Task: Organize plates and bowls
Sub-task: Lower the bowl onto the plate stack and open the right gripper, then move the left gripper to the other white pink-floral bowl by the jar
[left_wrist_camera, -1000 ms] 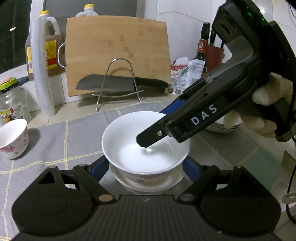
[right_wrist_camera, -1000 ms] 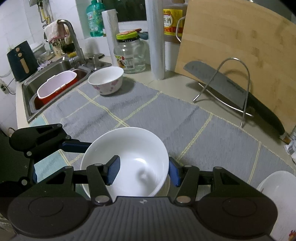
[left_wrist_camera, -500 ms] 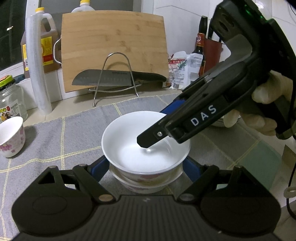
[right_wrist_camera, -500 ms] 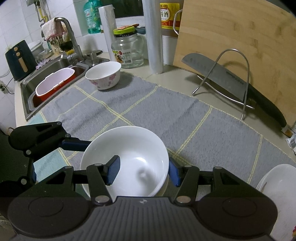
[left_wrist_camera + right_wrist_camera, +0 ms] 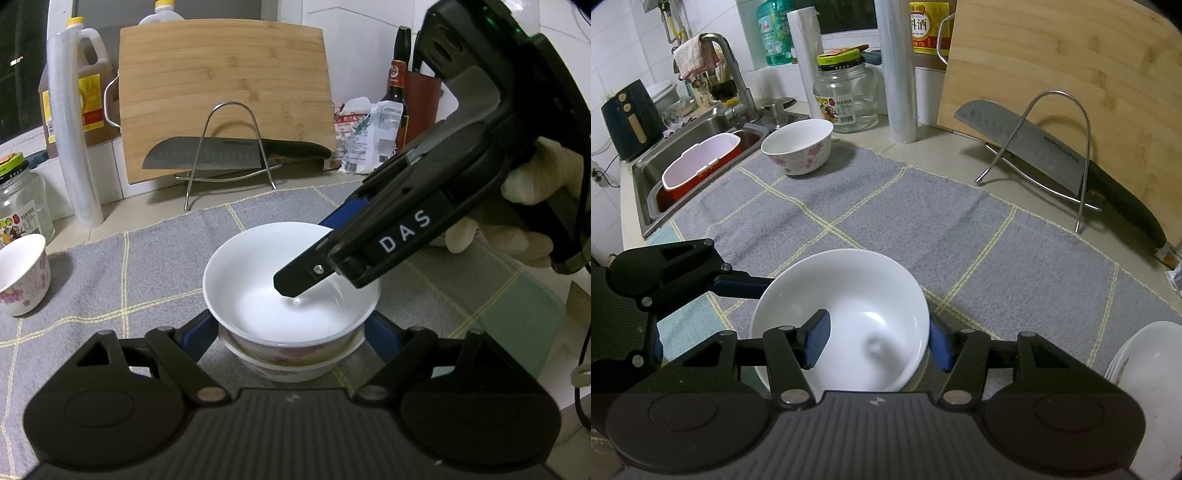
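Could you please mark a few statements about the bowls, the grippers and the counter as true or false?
1. The white bowl sits nested in a flowered bowl. True.
2. The knife lies flat on the mat. False: it rests on the wire rack against the cutting board.
3. The right gripper has one finger inside the white bowl and one outside. True.
4. The bowl by the sink is upside down. False: it stands upright, opening upward.

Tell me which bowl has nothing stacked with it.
The flowered bowl near the sink; it stands alone on the grey mat, while the white bowl sits nested in another.
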{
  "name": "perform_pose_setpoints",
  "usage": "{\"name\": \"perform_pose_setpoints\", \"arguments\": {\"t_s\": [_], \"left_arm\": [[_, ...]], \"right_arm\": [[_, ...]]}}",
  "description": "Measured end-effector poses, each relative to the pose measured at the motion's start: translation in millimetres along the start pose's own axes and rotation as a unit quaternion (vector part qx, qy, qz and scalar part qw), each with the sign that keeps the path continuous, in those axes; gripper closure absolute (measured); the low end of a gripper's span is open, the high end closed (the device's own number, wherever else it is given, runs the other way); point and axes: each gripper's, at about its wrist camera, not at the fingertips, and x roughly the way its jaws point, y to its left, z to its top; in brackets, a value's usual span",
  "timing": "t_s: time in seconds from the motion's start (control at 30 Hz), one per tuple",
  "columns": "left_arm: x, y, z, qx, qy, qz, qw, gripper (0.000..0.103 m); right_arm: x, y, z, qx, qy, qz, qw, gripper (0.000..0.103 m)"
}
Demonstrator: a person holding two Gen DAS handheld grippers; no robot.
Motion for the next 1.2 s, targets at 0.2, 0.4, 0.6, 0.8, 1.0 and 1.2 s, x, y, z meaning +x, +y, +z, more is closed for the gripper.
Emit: {"name": "perform_pose_setpoints", "arguments": {"t_s": [0.2, 0.4, 0.6, 0.8, 1.0, 1.2], "left_arm": [[0.4, -2.1, -0.2, 0.008, 0.001, 0.005, 1.0000, 0.016], [1.0, -0.7, -1.7, 0.004, 0.003, 0.004, 1.0000, 0.008], [-5.4, 1.1, -1.5, 0.006, -0.008, 0.003, 0.9999, 0.007], [-8.7, 2.3, -4.5, 0.004, -0.007, 0.002, 1.0000, 0.006], [-12.9, 5.7, -5.6, -0.005, -0.013, 0.001, 0.9999, 0.002], [-21.0, 13.0, -7.9, -0.013, -0.019, -0.006, 0.9997, 0.002]], "right_arm": [[-0.8, 0.0, -1.0, 0.003, -0.001, 0.001, 1.000, 0.040], [-3.2, 0.1, -2.4, 0.006, -0.005, 0.002, 1.000, 0.035], [-11.0, 0.6, -1.9, 0.009, -0.025, -0.002, 1.000, 0.011], [-11.2, 1.1, -3.0, 0.012, -0.029, -0.006, 0.999, 0.003], [-11.3, 4.3, -3.5, 0.011, -0.029, -0.009, 0.999, 0.000], [-12.1, 13.1, -2.2, 0.016, -0.032, -0.029, 0.999, 0.000]]}}
